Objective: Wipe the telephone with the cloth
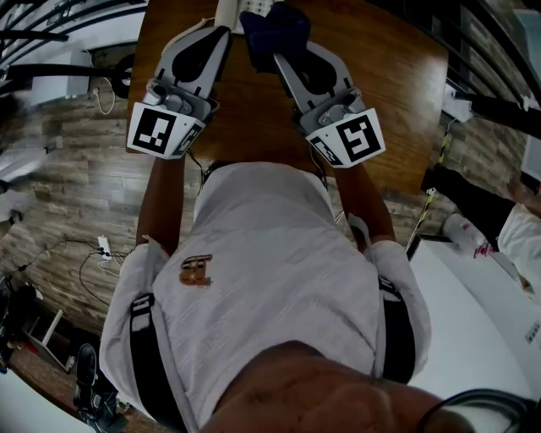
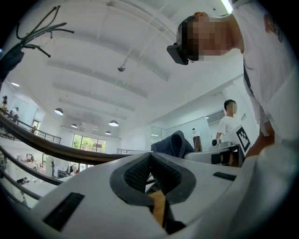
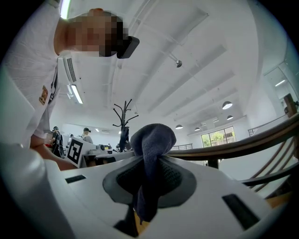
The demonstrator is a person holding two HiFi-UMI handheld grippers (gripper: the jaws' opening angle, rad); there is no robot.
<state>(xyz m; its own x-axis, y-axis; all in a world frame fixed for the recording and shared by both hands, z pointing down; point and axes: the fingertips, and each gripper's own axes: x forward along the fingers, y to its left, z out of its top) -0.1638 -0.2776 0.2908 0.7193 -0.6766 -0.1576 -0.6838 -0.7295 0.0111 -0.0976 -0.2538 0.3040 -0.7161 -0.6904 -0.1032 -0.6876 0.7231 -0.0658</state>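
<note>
Cloth is pinched in your right gripper: the fingers are clamped on a narrow fold, and the rest bunches up above them. Your left gripper has its fingers closed on nothing. Both are held level over the wooden worktop, side by side at the top of the head view. Only a white sliver at the top edge of that frame, just past the left fingertips, is likely the telephone. The rest of it is cut off, so you risk wiping blind. With so little cloth past the fingers, the hard tips may scrape the telephone. Dragging could also pull the fold out, or push the unbraced telephone along.
</note>
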